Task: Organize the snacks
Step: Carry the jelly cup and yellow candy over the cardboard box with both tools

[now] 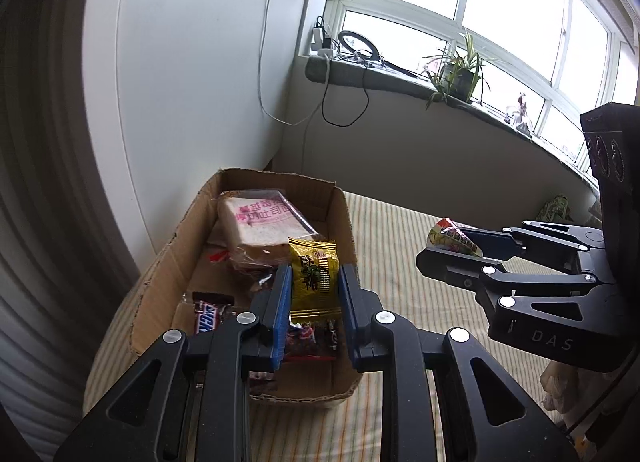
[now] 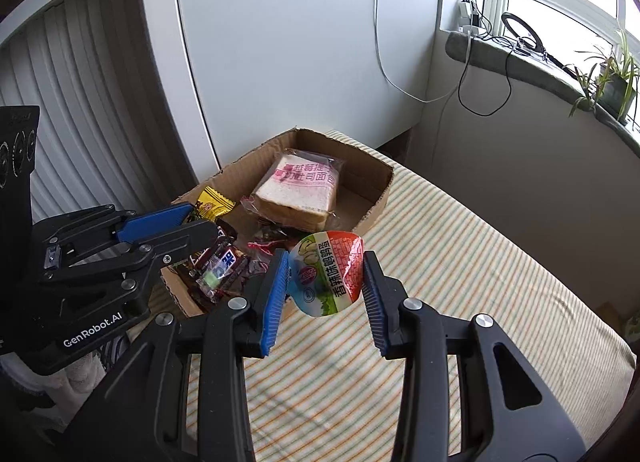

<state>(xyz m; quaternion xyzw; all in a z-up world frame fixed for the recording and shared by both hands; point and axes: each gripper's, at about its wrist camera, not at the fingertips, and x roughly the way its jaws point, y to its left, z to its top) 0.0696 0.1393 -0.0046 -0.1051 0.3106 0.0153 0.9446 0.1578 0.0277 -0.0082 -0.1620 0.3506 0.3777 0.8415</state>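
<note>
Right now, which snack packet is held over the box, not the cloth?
The yellow candy packet in the left gripper hangs above the cardboard box, unlike the red-green one.

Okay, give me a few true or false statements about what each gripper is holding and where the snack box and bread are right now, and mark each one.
1. The left gripper holds a yellow candy packet. True.
2. The right gripper is empty. False: it grips a red and green snack pack.
3. The wrapped bread lies inside the cardboard box. True.
4. The box sits on bare wood. False: it rests on a striped cloth.
</note>
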